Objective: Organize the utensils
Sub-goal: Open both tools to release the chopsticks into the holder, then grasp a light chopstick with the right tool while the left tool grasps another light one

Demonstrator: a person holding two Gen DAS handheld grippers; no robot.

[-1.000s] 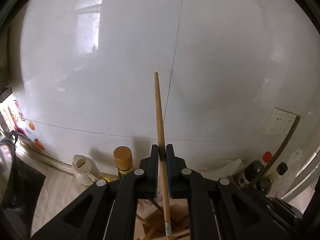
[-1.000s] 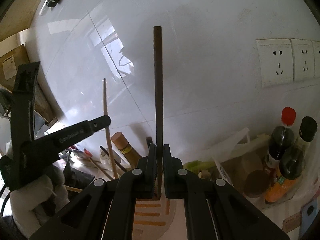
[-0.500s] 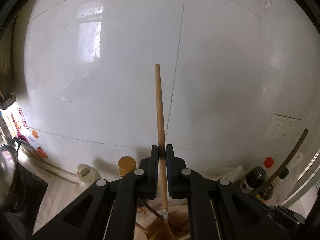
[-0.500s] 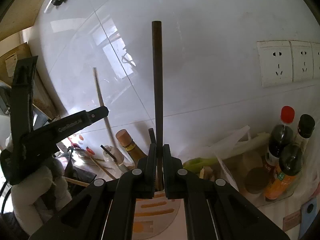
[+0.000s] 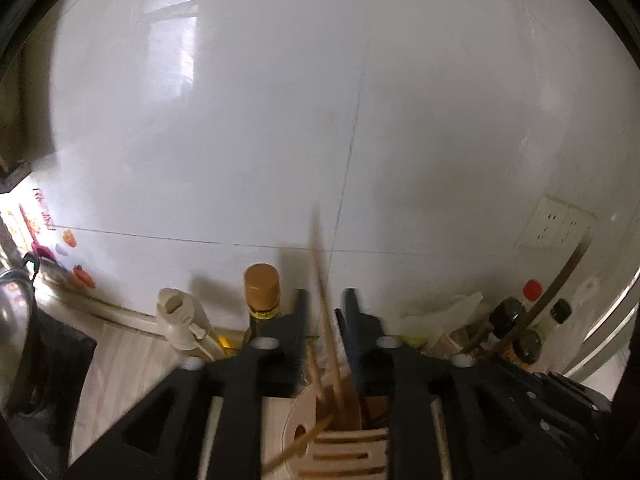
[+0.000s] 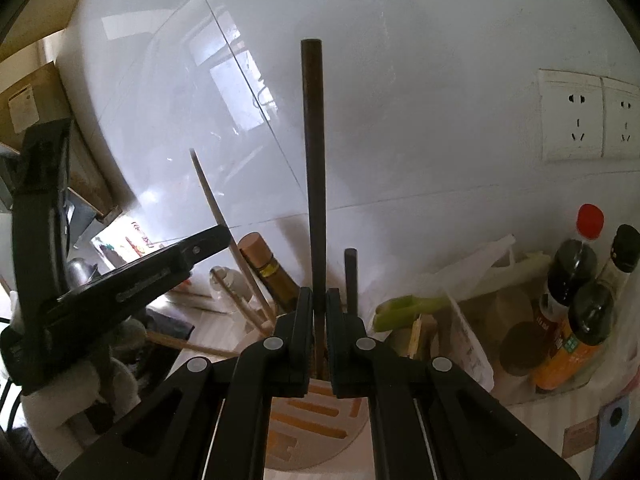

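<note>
In the left wrist view my left gripper [image 5: 326, 312] is open, its jaws opening. A light wooden stick [image 5: 322, 280] stands blurred in the gap, touching neither pad, with its lower end in the slotted utensil holder [image 5: 304, 408] below. The right wrist view shows my right gripper [image 6: 320, 308] still shut on a dark upright stick [image 6: 314, 180] over the same holder [image 6: 356, 436], its jaws starting to open. A second, short dark stick [image 6: 351, 276] stands in the holder. The left gripper [image 6: 200, 248] and light stick [image 6: 212, 200] appear at left, held by a gloved hand [image 6: 60, 400].
A glossy white tiled wall stands close behind. A brown-capped bottle [image 5: 262, 284] and a white bottle [image 5: 176, 308] stand left of the holder. Sauce bottles [image 6: 580, 280], a plastic bag with green stalks [image 6: 408, 304] and wall sockets [image 6: 572, 116] are to the right. A metal pot [image 5: 12, 320] sits far left.
My left gripper's jaws have come apart and the light stick has slid down between them, now blurred and lower. The dark stick in my right gripper stands as before.
</note>
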